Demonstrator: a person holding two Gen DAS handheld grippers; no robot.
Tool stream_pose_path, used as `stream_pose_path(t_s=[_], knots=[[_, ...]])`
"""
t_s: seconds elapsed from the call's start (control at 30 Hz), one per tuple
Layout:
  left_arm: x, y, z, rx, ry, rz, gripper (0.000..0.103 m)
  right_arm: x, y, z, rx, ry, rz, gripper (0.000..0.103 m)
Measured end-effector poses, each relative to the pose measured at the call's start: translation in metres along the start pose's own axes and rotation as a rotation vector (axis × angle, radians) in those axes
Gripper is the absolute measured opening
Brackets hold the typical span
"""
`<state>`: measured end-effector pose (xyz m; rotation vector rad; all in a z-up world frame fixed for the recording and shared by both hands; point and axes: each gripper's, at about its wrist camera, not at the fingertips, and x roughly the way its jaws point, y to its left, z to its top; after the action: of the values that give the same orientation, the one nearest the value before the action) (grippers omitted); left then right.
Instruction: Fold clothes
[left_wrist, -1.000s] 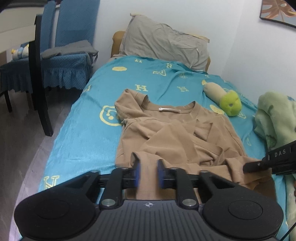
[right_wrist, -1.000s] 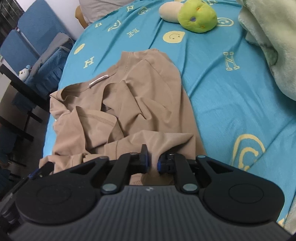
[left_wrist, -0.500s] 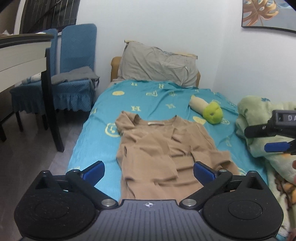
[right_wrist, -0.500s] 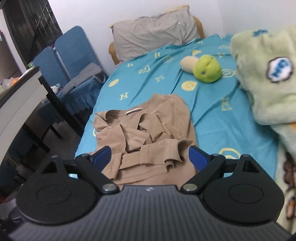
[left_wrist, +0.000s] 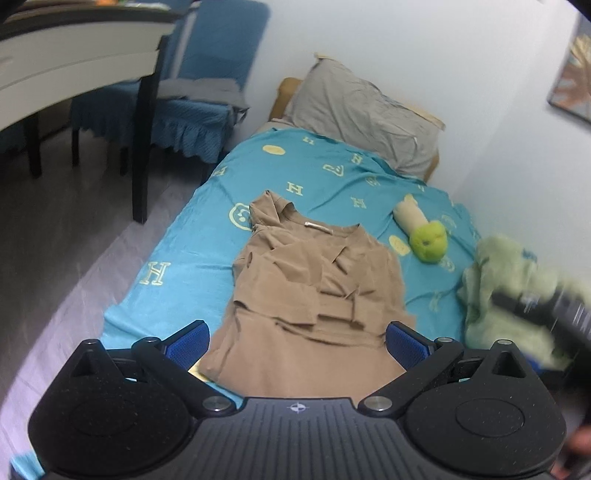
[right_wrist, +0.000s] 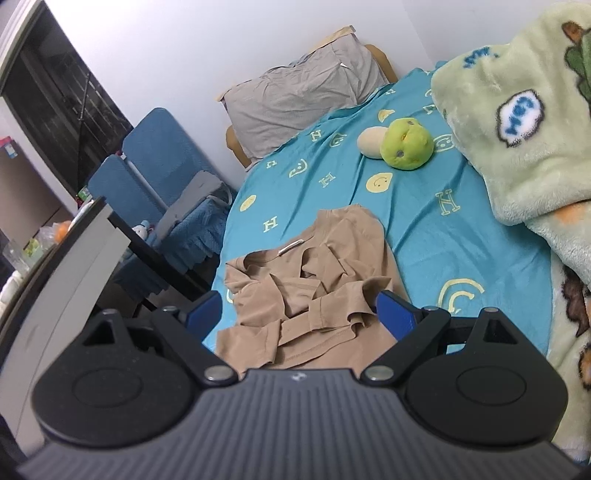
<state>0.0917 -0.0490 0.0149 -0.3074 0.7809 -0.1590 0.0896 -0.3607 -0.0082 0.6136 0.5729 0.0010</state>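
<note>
Lying rumpled on the teal bed sheet (left_wrist: 177, 254), sleeves folded across the front: tan shirt (left_wrist: 314, 295). Spread wide apart above its near hem, gripping nothing: left tongs (left_wrist: 297, 338) and right tongs (right_wrist: 299, 314). Beyond the collar: green plush toy (right_wrist: 404, 144), grey pillow (left_wrist: 362, 114).

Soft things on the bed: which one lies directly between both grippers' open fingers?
The tan shirt, lying crumpled and partly folded; the green plush toy and green blanket sit farther right.
</note>
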Motion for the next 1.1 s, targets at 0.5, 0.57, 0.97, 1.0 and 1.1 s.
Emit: stream_pose_path(t_s=[0.5, 0.57, 0.97, 1.0, 1.1], knots=[[0.111, 0.068, -0.039, -0.248, 0.252, -0.182, 0.099, 0.040, -0.029, -0.028, 0.293, 0.174, 0.047, 0.092], [0.128, 0.083, -0.051, -0.309, 0.294, -0.239, 0.096, 0.042, -0.039, -0.036, 0.387, 0.207, 0.033, 0.092], [0.147, 0.118, -0.082, -0.564, 0.265, -0.333, 0.095, 0.033, -0.025, -0.055, 0.590, 0.195, -0.027, 0.092], [0.148, 0.121, -0.083, -0.587, 0.253, -0.337, 0.094, 0.033, -0.023, -0.055, 0.583, 0.192, -0.022, 0.092], [0.150, 0.127, -0.083, -0.635, 0.215, -0.332, 0.083, 0.040, -0.027, -0.062, 0.582, 0.226, -0.012, 0.092]])
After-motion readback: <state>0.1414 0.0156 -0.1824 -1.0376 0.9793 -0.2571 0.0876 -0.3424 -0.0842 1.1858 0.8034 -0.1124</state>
